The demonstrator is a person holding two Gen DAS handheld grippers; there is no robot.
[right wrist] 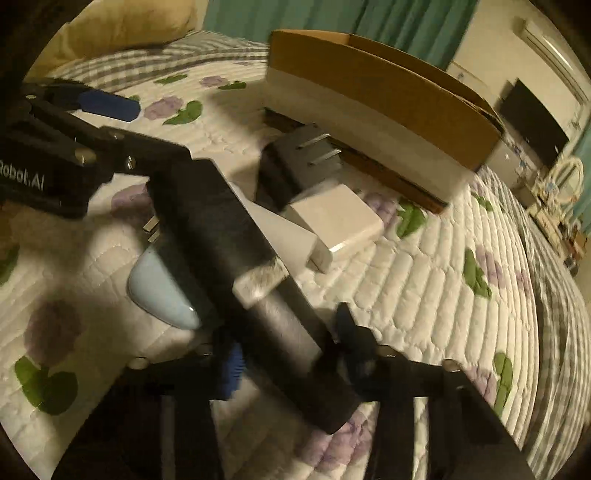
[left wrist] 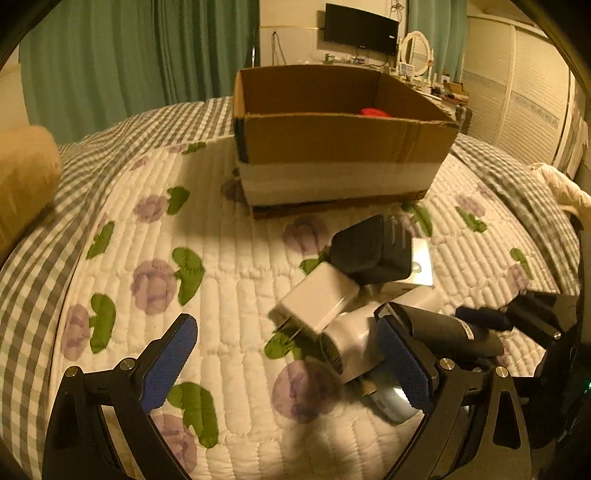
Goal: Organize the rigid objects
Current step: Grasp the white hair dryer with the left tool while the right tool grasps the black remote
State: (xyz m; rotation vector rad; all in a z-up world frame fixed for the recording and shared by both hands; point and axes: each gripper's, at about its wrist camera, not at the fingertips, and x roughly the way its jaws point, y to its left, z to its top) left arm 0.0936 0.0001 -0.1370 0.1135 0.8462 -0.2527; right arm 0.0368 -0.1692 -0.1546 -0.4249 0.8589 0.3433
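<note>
A pile of chargers lies on the quilt before an open cardboard box (left wrist: pixel 343 140): a black plug adapter (left wrist: pixel 373 251), a white plug adapter (left wrist: pixel 319 297), a white block (left wrist: pixel 354 343) and a pale blue object (left wrist: pixel 393 402). My left gripper (left wrist: pixel 291 369) is open and empty, its right finger beside the pile. My right gripper (right wrist: pixel 288 354) is shut on a long black bar-shaped object (right wrist: pixel 236 254) and holds it over the pile. In the right wrist view the black adapter (right wrist: pixel 295 173), a white adapter (right wrist: pixel 338 218) and the blue object (right wrist: pixel 162 291) show. The right gripper also shows in the left view (left wrist: pixel 480 321).
The box (right wrist: pixel 380 110) holds something red (left wrist: pixel 375 112). A tan pillow (left wrist: pixel 26 184) lies at the left of the bed. A desk with a monitor (left wrist: pixel 360 29) and a wardrobe stand behind the bed.
</note>
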